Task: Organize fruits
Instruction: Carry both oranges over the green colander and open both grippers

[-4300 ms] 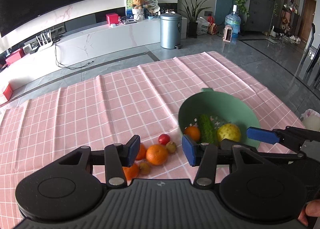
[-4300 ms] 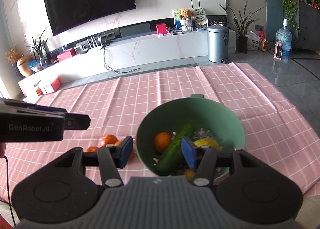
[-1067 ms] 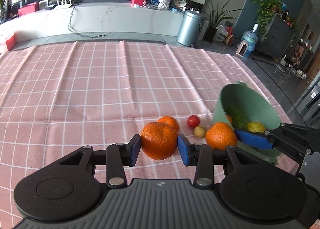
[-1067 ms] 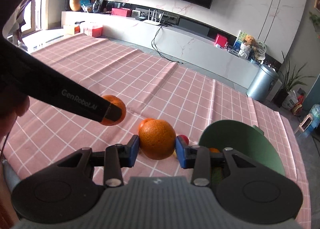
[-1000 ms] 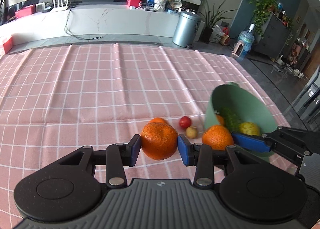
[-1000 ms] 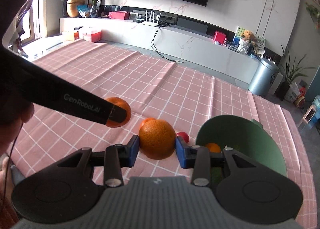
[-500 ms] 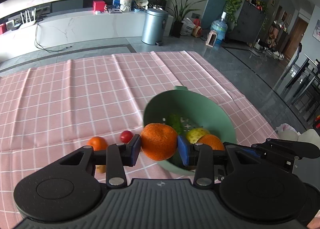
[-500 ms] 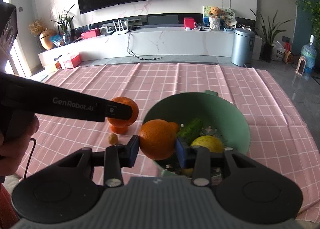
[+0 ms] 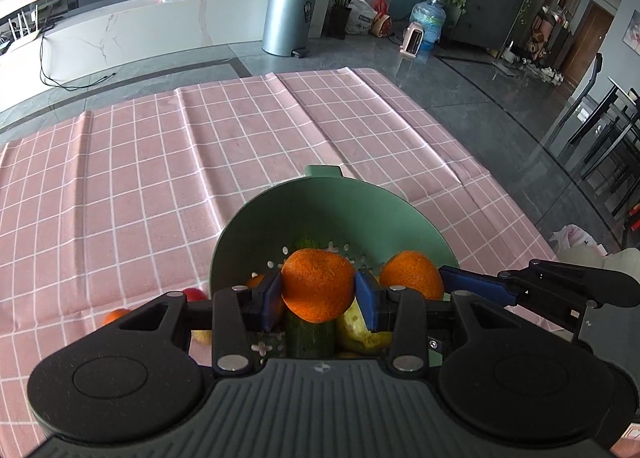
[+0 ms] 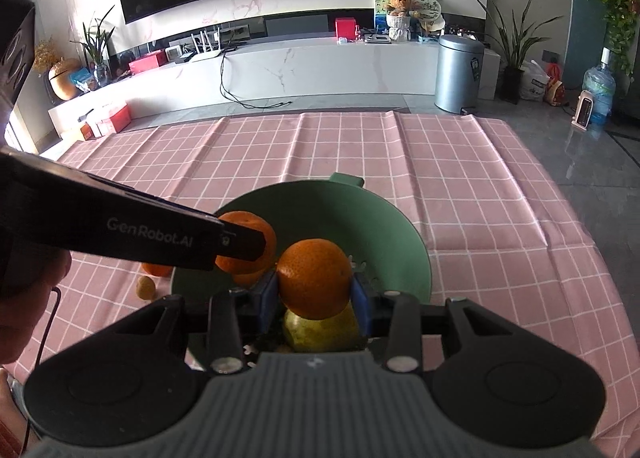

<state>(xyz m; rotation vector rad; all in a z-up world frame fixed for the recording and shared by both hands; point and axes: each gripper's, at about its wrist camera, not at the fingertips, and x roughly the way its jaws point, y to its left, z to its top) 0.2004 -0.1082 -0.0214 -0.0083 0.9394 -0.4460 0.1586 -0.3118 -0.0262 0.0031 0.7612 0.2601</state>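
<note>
A green colander bowl [image 9: 360, 213] stands on the pink checked cloth and also shows in the right wrist view [image 10: 360, 225]. It holds a cucumber [image 9: 310, 332] and a yellow-green fruit [image 10: 320, 332]. My left gripper [image 9: 319, 296] is shut on an orange [image 9: 318, 284] and holds it over the bowl. My right gripper [image 10: 314, 294] is shut on another orange [image 10: 314, 278], also over the bowl. In the left wrist view the right gripper's orange [image 9: 410, 274] is just to the right; in the right wrist view the left gripper's orange [image 10: 248, 242] is to the left.
A small orange [image 9: 116, 316], a red fruit [image 9: 194, 294] and a small yellowish fruit [image 10: 145, 288] lie on the cloth left of the bowl. The table edge [image 9: 532, 225] runs close on the right, with floor beyond.
Both grippers took an orange from the cloth, then carried them right, from beside the bowl to above it. Both are still shut on their oranges.
</note>
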